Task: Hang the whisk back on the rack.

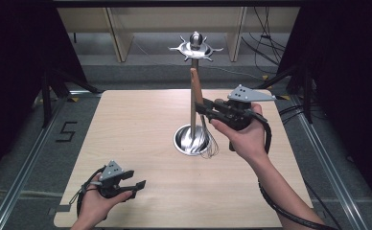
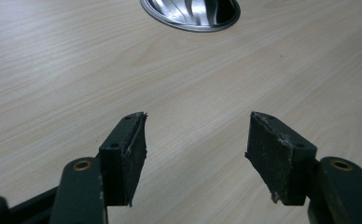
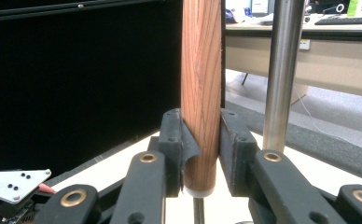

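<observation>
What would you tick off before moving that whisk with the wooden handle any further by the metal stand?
1. Right gripper clamped on the wooden handle: ok.
2. Handle upright between the pads: ok.
3. Handle apart from the stand pole: ok, a gap shows.
4. Whisk wires free of the stand base: cannot tell, they overlap.
5. Left gripper open, resting away on the table: ok.
6. Hooks at the stand top free: ok.

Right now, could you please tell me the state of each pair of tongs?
Left tongs: open, empty.
Right tongs: shut on the whisk's wooden handle.
</observation>
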Motion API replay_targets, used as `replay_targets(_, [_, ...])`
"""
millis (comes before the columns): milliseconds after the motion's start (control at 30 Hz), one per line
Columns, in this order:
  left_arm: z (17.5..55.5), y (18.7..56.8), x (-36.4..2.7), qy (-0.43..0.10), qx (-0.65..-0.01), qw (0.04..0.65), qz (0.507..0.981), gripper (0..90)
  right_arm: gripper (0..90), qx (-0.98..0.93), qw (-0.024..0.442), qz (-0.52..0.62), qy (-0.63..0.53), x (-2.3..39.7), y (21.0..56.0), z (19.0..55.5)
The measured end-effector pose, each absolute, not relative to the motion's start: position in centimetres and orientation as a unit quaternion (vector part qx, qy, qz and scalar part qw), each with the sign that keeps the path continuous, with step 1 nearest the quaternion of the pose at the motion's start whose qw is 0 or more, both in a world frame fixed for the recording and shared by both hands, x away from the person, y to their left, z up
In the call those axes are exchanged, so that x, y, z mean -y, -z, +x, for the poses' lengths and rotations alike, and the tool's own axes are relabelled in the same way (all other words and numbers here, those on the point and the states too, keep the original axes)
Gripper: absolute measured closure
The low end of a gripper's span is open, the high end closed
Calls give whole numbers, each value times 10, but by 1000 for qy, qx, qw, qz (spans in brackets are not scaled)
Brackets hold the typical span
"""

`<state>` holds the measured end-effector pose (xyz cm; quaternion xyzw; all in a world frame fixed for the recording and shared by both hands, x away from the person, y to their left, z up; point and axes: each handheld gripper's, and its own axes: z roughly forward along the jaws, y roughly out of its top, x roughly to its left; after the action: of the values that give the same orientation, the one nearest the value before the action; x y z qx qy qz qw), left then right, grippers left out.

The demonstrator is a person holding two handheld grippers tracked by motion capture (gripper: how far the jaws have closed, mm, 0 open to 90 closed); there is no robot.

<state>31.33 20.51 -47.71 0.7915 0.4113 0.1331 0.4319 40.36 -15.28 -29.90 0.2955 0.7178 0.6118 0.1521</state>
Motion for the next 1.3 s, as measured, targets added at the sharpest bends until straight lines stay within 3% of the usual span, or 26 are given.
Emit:
replay_targets(133, [313,477,-205,-133,-412,433,791,366,734,-717,172,286,-612,152,298,407])
replay_targets(267, [313,477,-205,-133,-410,432,792,366,734,-717,156,297,-611,150,295,405])
replay_targets(1300, [313,477,-205,-130,-414,438,788,367,734,-719,161,276,-618,135,285,407])
